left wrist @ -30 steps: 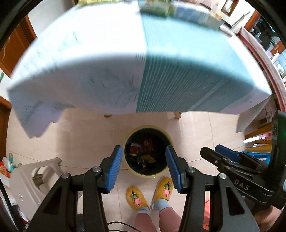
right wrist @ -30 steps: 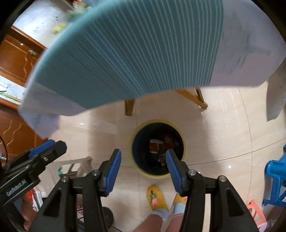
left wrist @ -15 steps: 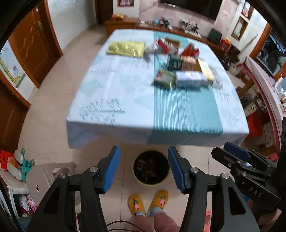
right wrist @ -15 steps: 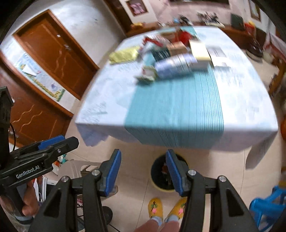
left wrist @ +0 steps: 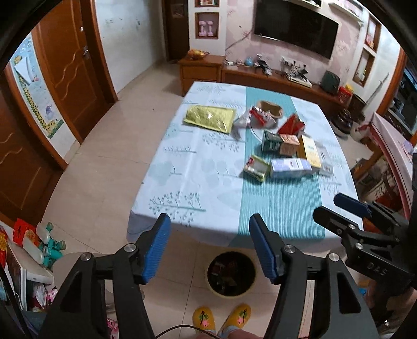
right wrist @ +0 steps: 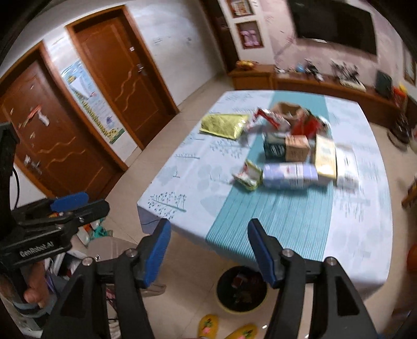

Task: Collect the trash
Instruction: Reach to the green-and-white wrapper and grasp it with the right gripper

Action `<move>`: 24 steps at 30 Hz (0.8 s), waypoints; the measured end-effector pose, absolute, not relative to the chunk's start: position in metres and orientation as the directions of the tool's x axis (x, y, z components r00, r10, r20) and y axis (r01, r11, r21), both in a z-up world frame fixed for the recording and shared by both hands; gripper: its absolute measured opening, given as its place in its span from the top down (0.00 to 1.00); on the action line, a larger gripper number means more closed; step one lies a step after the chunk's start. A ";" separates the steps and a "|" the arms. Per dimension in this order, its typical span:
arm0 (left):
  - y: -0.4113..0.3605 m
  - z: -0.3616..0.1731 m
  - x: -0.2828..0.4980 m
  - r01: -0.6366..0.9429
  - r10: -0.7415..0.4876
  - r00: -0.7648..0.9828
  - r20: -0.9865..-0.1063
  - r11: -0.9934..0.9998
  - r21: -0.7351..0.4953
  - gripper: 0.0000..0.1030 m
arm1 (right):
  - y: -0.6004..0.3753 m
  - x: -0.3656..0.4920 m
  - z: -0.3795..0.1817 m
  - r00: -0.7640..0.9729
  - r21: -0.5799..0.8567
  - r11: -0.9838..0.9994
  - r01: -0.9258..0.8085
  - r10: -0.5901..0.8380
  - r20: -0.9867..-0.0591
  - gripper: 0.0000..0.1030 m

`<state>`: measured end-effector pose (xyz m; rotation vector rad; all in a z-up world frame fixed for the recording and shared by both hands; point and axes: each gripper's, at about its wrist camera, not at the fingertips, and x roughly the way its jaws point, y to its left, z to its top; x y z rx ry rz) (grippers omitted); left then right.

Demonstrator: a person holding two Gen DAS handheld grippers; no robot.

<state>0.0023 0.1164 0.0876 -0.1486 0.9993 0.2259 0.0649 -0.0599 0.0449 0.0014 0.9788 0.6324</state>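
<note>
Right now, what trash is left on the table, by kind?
Boxes: 5 (green box, brown box, yellow box, purple box, red box)
Bags and wrappers: 3 (gold bag, red-white wrapper, green packet)
Paper tub: 1
Leaflet: 1
Total: 10, far pile blurred.

home living room | wall TV [left wrist: 295, 24] | clothed table [left wrist: 187, 169] | wooden doors [left wrist: 70, 67]

Tiled floor [left wrist: 109, 146], wooden doors [right wrist: 122, 75], wall-mounted television [left wrist: 294, 28].
</note>
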 end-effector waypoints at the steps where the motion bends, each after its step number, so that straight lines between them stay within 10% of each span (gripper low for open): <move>1: 0.117 0.089 0.004 -0.263 0.126 0.520 -0.845 0.965 -0.018 0.36 | -0.057 0.071 0.046 0.394 0.262 0.813 -0.519 0.500 -0.771 0.39; 24: 0.225 -0.004 0.157 -0.136 -0.025 0.358 -0.933 0.988 -0.078 0.30 | 0.056 0.221 -0.096 0.219 -0.081 0.596 -0.799 0.164 -0.962 0.32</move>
